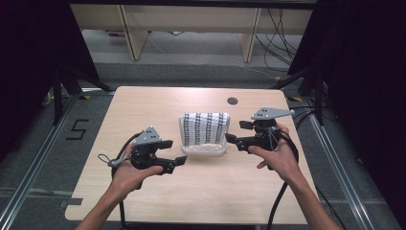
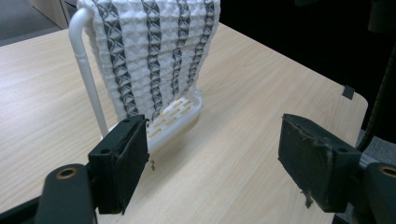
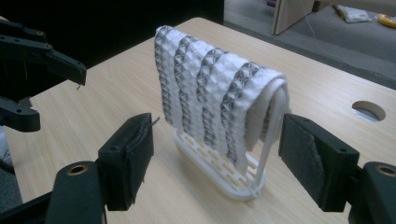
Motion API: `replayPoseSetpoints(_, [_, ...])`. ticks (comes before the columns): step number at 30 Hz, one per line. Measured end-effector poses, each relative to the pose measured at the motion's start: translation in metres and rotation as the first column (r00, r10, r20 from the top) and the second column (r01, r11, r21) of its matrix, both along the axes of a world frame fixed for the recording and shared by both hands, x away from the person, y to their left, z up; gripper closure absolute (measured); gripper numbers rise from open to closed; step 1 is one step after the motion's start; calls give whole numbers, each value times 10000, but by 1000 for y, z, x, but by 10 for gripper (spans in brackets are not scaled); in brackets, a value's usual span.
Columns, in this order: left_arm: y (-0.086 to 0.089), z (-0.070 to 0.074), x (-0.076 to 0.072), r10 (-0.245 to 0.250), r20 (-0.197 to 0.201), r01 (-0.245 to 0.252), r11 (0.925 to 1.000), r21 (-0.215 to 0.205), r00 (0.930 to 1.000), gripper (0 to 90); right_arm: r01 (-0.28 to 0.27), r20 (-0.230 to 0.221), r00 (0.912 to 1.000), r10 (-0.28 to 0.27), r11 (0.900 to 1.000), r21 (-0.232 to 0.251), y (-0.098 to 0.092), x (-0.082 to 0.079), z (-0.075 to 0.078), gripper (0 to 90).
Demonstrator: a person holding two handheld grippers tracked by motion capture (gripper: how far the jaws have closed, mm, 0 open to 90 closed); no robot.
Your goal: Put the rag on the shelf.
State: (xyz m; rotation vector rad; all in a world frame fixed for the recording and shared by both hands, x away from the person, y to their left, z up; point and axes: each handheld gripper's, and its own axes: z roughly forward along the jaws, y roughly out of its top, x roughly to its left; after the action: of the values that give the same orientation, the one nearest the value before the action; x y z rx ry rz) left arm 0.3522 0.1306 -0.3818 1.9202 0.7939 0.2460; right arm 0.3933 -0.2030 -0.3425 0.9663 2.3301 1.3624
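High view: a white rack (image 1: 205, 148) stands on the pale wooden bench (image 1: 143, 105), and a white towel with dark stripes (image 1: 205, 127) hangs over its top bar. The rack and towel sit between the two sets of tongs. The left tongs (image 1: 172, 152) are held in the person's left hand (image 1: 129, 173) just beside the near left corner of the rack, their tips pointing toward it, not touching it. The right tongs (image 1: 237, 132) are held in the right hand (image 1: 280, 155) just beside the rack's right side, also apart from it. Each carries a grey three-cornered plate on top, and a black cable trails back from each.

Left gripper view: the left tongs (image 2: 215, 154) stand wide apart with nothing between the pads. The towel (image 2: 154, 51) and the rack's slotted base (image 2: 175, 116) lie ahead, beyond the left-hand pad, which is close to the base's near edge; whether it touches I cannot tell.

Right gripper view: the right tongs (image 3: 217, 158) are also spread wide and hold nothing. The draped towel (image 3: 215, 93) and the rack (image 3: 219, 175) stand straight ahead of the gap, near but clear of both pads. The left tongs (image 3: 46, 79) show farther off, beyond the towel. A round hole in the bench (image 3: 369, 110) lies past the right-hand pad.
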Motion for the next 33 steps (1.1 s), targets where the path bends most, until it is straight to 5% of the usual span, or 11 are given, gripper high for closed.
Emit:
replayPoseSetpoints(1, [1, -1, -2, -106, -23, 106, 9999, -6, 9999, 237, 224, -299, 9993, -221, 9997, 88, 1, -4, 0, 276])
replayPoseSetpoints(7, [5, -6, -11, -54, -45, 54, 10000, -9, 10000, 237, 55, 97, 9999, -54, 9999, -156, -1, -7, -2, 276])
replayPoseSetpoints(33, [18, -33, -30, 128, -213, -124, 9998, 176, 9997, 224, -117, -264, 9996, 117, 9999, 12, -7, -29, -27, 269])
